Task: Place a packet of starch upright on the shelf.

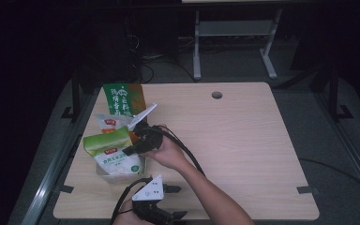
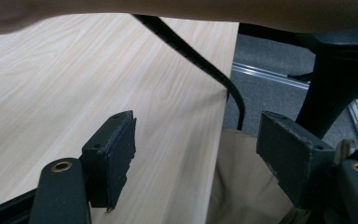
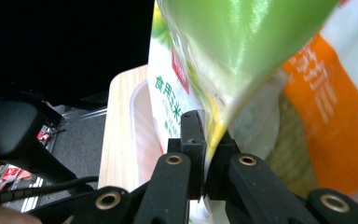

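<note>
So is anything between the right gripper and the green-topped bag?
Nothing visible: the right gripper is already shut on the edge of the green-topped bag, holding it over the clear tray. The left gripper sits open, apart.

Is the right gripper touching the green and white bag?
Touching. In the right gripper view the right gripper has its jaws pinched shut on the edge of the green and white bag.

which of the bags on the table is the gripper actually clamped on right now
The green-topped white bag, nearest the table's front. The right gripper pinches its folded green top; the orange-marked bag and the upright dark green one behind it are untouched.
</note>
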A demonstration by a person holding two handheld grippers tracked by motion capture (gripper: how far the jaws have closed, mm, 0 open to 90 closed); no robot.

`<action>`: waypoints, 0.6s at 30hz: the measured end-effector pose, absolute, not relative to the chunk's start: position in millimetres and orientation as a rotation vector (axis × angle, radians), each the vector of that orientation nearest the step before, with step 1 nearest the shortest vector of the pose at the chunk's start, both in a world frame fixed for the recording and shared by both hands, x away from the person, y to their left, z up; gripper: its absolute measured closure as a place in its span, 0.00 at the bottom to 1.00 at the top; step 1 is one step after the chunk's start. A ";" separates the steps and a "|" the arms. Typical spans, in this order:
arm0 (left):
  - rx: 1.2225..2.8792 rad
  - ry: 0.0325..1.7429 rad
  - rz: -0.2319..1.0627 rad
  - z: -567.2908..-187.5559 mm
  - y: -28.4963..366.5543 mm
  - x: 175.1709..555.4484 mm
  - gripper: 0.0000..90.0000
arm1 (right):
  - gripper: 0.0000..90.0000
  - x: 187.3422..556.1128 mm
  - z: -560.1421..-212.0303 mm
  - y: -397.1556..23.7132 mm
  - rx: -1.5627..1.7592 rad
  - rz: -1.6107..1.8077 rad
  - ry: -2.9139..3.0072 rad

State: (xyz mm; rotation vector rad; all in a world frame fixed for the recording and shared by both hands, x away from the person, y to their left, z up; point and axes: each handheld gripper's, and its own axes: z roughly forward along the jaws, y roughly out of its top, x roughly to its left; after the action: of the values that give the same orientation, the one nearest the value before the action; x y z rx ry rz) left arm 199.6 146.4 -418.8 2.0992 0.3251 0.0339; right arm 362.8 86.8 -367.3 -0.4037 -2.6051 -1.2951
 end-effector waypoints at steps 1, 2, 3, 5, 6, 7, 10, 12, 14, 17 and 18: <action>2.096 0.331 0.032 -419.0 146.9 200.3 0.31 | 0.98 362.9 -369.1 84.7 -0.407 -1.298 -2.597; 2.097 0.333 0.034 -419.0 147.5 201.2 0.31 | 0.98 362.7 -370.4 82.7 -0.415 -1.294 -2.588; 2.093 0.340 0.037 -419.0 148.0 201.7 0.31 | 0.98 363.0 -373.3 78.8 -0.414 -1.294 -2.580; 2.092 0.345 0.041 -418.8 149.2 203.3 0.31 | 0.98 362.7 -374.3 77.3 -0.416 -1.295 -2.575; 2.092 0.350 0.044 -418.6 149.8 204.1 0.31 | 0.98 362.6 -375.0 76.4 -0.420 -1.295 -2.570; 2.085 0.359 0.041 -418.8 150.1 204.7 0.31 | 0.98 362.5 -375.8 74.8 -0.426 -1.290 -2.565; 2.094 0.359 0.048 -418.7 151.0 206.4 0.31 | 0.96 362.2 -375.5 74.7 -0.425 -1.291 -2.567; 2.095 0.359 0.048 -418.9 151.1 207.3 0.31 | 0.88 361.6 -373.2 72.0 -0.431 -1.305 -2.574; 2.093 0.363 0.047 -418.7 150.9 207.9 0.31 | 0.83 362.3 -369.8 65.7 -0.445 -1.345 -2.549; 2.101 0.358 0.049 -417.9 151.2 209.1 0.31 | 0.77 363.8 -364.8 55.4 -0.457 -1.374 -2.542; 2.098 0.368 0.046 -417.6 151.1 210.0 0.30 | 0.76 363.8 -363.3 52.1 -0.464 -1.371 -2.546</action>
State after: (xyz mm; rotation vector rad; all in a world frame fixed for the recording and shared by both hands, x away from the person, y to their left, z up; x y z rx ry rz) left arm 210.0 151.1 -417.6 2.0978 0.3684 0.0459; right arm 363.8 52.1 -363.3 -0.4635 -2.5458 -1.3707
